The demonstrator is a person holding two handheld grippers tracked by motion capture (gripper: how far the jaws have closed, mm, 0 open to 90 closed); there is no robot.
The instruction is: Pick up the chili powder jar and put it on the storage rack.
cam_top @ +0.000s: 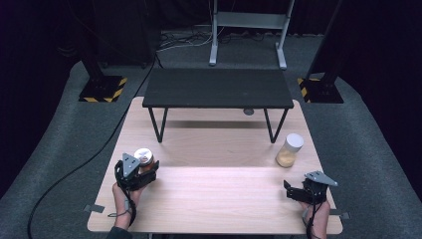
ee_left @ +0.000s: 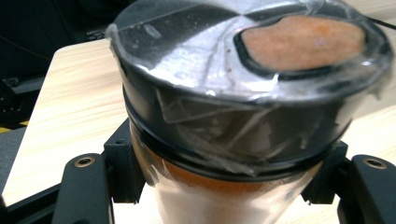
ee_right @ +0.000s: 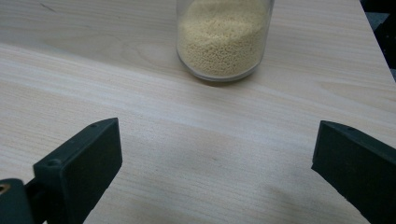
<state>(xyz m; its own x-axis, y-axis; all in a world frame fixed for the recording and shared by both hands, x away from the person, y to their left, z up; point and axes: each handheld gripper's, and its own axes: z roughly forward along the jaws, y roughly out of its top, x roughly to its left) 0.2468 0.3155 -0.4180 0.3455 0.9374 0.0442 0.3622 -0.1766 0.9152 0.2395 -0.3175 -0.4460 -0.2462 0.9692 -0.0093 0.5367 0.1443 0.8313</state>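
Note:
My left gripper (cam_top: 144, 172) is shut on a clear jar (cam_top: 145, 159) with orange contents at the table's left side. In the left gripper view this jar (ee_left: 243, 107) has a black lid with a shiny taped top, and both black pads press its sides just below the lid. A second jar (cam_top: 289, 150) with a white lid and yellow grains stands at the right. My right gripper (cam_top: 294, 191) stands open near the front right, a little short of it. In the right gripper view that grain jar (ee_right: 223, 37) sits ahead of the wide-apart jaws.
A low black bench (cam_top: 217, 88) on thin legs spans the far half of the light wooden table (cam_top: 219, 199). A black cable (cam_top: 74, 169) runs over the grey floor at left. Metal stand legs (cam_top: 214, 55) rise behind the bench.

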